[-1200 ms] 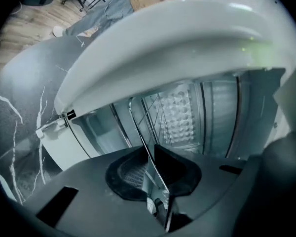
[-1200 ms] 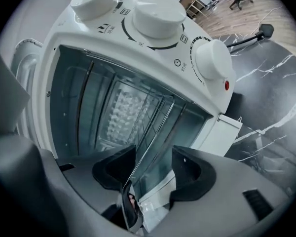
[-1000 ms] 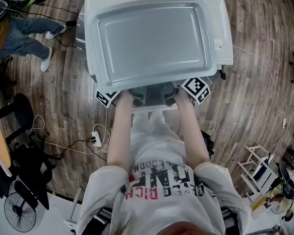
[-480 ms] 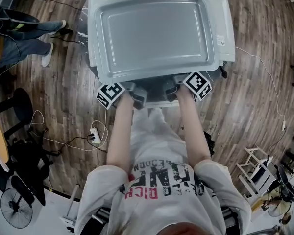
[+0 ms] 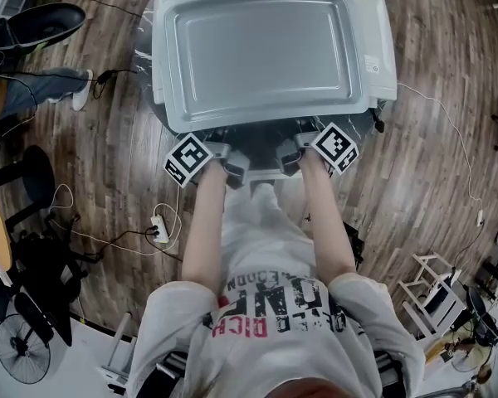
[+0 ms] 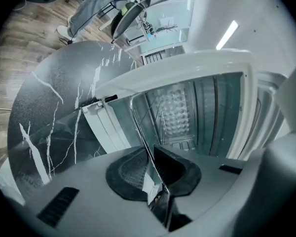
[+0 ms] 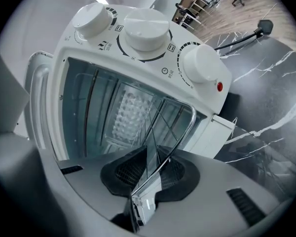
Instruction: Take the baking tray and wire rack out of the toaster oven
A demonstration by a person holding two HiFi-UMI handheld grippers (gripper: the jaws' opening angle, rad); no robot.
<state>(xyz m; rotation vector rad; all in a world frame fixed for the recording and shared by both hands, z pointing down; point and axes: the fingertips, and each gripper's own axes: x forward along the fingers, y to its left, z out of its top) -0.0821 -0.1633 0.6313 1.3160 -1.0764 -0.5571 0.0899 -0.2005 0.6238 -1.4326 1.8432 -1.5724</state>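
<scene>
The white toaster oven (image 5: 266, 56) stands on a round dark marble table, seen from above in the head view. Its door hangs open and the cavity (image 7: 123, 112) faces both grippers. A chrome wire rack (image 7: 185, 120) with a shiny tray edge against it juts out of the cavity. My left gripper (image 6: 155, 181) is shut on the rack's front rim (image 6: 140, 132) near its left corner. My right gripper (image 7: 150, 174) is closing on the same rim near the right corner, and its pads touch the metal. In the head view the left gripper (image 5: 232, 167) and the right gripper (image 5: 290, 157) sit at the oven's front.
The oven's three white knobs (image 7: 145, 28) sit beside the cavity, with a power cable (image 7: 237, 41) trailing off the marble table (image 6: 54, 112). On the wooden floor lie a power strip (image 5: 160, 232) and cords. A person's legs (image 5: 33, 81), a fan (image 5: 21, 351) and chairs stand at the left.
The left gripper's marker cube has come out from under the oven's front edge, toward me. The right gripper has stayed put. The person at the far left has stepped further left.
</scene>
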